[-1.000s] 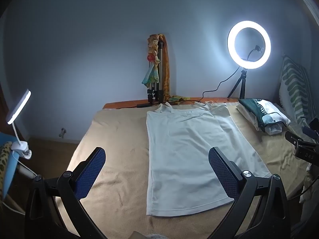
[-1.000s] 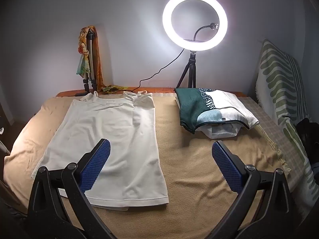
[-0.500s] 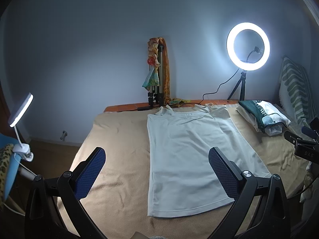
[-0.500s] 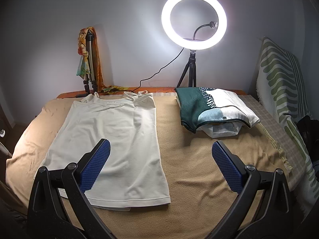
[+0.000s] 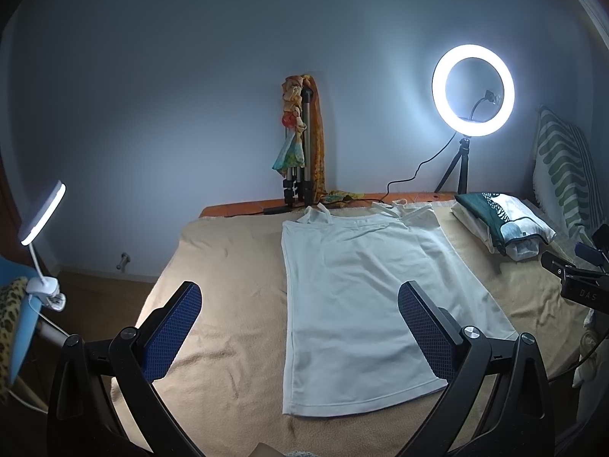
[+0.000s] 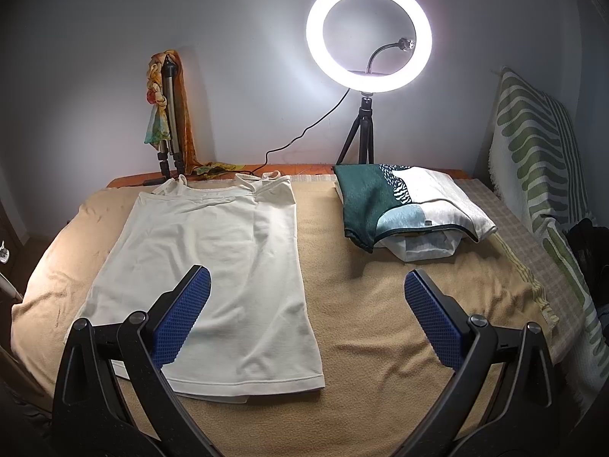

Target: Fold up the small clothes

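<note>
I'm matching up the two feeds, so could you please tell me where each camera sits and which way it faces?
Left wrist: on the left gripper, above the bed's near edge, facing the wall across the white camisole; its blue-padded fingers show.
Right wrist: on the right gripper, further right, facing the ring light; its own fingers show.
Shared: camisole, ring light, folded green-and-white garment, tan blanket.

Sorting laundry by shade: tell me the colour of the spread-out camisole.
The camisole is plain off-white, clearest in the right wrist view.
</note>
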`<state>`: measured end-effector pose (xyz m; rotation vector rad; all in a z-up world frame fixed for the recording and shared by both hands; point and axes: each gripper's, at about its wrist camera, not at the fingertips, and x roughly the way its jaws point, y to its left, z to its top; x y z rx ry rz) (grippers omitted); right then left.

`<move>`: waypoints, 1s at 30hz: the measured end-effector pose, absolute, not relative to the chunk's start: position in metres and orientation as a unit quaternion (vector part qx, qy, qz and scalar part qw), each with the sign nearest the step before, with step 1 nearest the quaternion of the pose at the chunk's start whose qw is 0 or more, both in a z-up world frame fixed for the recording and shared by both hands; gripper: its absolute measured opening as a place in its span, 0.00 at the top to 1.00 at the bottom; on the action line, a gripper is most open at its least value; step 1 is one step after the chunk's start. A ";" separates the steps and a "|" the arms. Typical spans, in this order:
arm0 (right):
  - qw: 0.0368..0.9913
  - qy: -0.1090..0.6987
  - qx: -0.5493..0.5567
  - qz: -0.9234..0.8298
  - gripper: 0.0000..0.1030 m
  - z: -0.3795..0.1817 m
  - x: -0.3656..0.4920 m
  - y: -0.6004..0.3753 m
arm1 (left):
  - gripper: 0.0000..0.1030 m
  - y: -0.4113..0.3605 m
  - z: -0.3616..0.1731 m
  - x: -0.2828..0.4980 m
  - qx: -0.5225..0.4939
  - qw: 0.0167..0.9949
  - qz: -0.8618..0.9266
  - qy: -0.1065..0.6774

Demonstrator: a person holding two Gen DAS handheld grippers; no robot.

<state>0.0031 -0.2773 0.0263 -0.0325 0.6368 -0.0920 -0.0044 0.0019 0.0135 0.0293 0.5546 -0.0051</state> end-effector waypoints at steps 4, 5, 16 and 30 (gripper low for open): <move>0.948 0.314 -0.015 -0.045 0.00 0.025 0.003 -0.278 | 0.00 0.002 0.012 -0.005 0.014 0.962 -0.002 0.274; 0.948 0.315 -0.014 -0.045 0.00 0.024 0.003 -0.278 | 0.00 0.002 0.012 -0.005 0.014 0.962 -0.002 0.274; 0.945 0.323 -0.005 -0.045 0.00 0.020 0.005 -0.278 | 0.00 0.002 0.011 -0.006 0.014 0.962 -0.002 0.273; 0.945 0.323 -0.003 -0.044 0.00 0.021 0.006 -0.278 | 0.00 0.007 0.006 -0.006 0.009 0.960 -0.001 0.279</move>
